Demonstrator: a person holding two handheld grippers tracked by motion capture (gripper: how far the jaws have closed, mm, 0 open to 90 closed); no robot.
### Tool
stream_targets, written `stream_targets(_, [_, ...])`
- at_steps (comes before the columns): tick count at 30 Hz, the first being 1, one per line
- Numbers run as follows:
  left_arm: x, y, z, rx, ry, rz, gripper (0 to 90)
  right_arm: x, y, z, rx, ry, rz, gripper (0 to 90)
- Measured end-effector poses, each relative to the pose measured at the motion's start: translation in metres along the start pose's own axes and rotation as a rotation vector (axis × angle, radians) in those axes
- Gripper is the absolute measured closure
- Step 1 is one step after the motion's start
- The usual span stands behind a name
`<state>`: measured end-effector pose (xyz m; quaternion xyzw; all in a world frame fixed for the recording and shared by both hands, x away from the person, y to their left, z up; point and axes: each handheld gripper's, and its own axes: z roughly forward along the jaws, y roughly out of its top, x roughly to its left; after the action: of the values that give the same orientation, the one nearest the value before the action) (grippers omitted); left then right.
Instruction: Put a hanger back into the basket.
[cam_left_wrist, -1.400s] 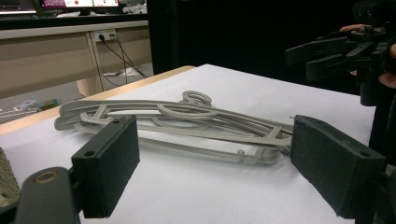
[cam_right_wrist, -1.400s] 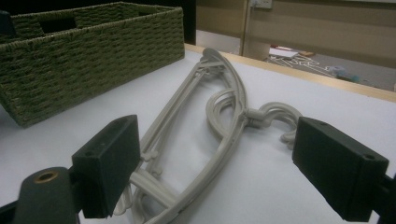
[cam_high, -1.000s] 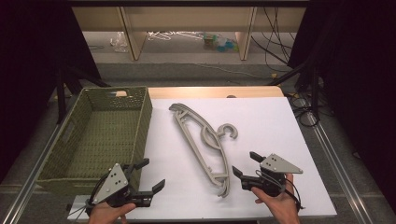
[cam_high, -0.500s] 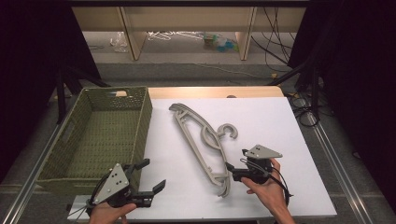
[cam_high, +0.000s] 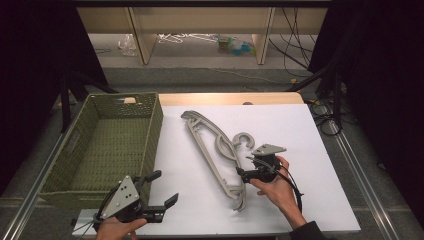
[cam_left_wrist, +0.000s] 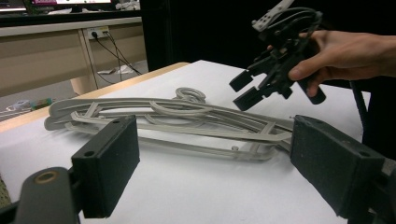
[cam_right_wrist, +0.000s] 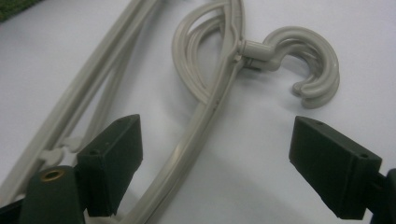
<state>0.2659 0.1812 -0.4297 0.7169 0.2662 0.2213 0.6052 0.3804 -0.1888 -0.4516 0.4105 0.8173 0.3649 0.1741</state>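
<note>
Grey plastic hangers (cam_high: 215, 150), seemingly two stacked, lie flat and slanted on the white table top (cam_high: 310, 130), their hook (cam_high: 243, 141) pointing right. My right gripper (cam_high: 244, 166) hovers open just right of the hangers' near arm, below the hook. In the right gripper view its jaws (cam_right_wrist: 215, 158) straddle that arm (cam_right_wrist: 205, 121) without touching it, the hook (cam_right_wrist: 308, 60) ahead to the right. My left gripper (cam_high: 164, 187) stands open near the table's front edge, apart from the hangers (cam_left_wrist: 177, 116). From there I see the right gripper (cam_left_wrist: 250, 88) in a hand.
A green woven basket (cam_high: 150, 130) stands left of the hangers, its near corner beside my left gripper. A wooden strip (cam_high: 225, 98) borders the table's back. Cables (cam_high: 325, 110) trail off the right side, and shelving stands farther behind.
My right gripper has moved forward and left, from the bare table toward the hangers' near arm below the hook. The left gripper and the hangers have stayed put.
</note>
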Motion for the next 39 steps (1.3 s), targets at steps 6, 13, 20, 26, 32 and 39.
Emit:
stream_targets(6, [0.001, 0.000, 0.000, 0.000, -0.009, 0.018, 15.8, -0.005, 0.009, 0.016, 0.071, 0.003, -0.004, 23.8])
stream_targets(13, [-0.002, 0.000, 0.000, -0.001, -0.010, 0.003, 15.8, -0.005, 0.007, 0.040, 0.100, 0.039, 0.002, 37.2])
stream_targets(20, [-0.002, 0.000, 0.001, 0.002, -0.015, 0.014, 15.9, -0.008, 0.008, 0.052, 0.139, 0.063, 0.065, 49.8])
stream_targets(26, [-0.002, 0.000, 0.003, 0.007, -0.010, -0.001, 15.9, -0.010, 0.013, 0.049, 0.179, 0.083, 0.110, 66.4])
stream_targets(32, [-0.002, 0.000, 0.002, 0.007, -0.016, 0.002, 15.9, -0.012, 0.021, 0.044, 0.159, 0.062, 0.104, 71.3])
stream_targets(39, [-0.002, 0.001, 0.002, 0.005, -0.014, 0.001, 15.9, -0.016, 0.021, 0.042, 0.156, 0.085, 0.119, 74.1])
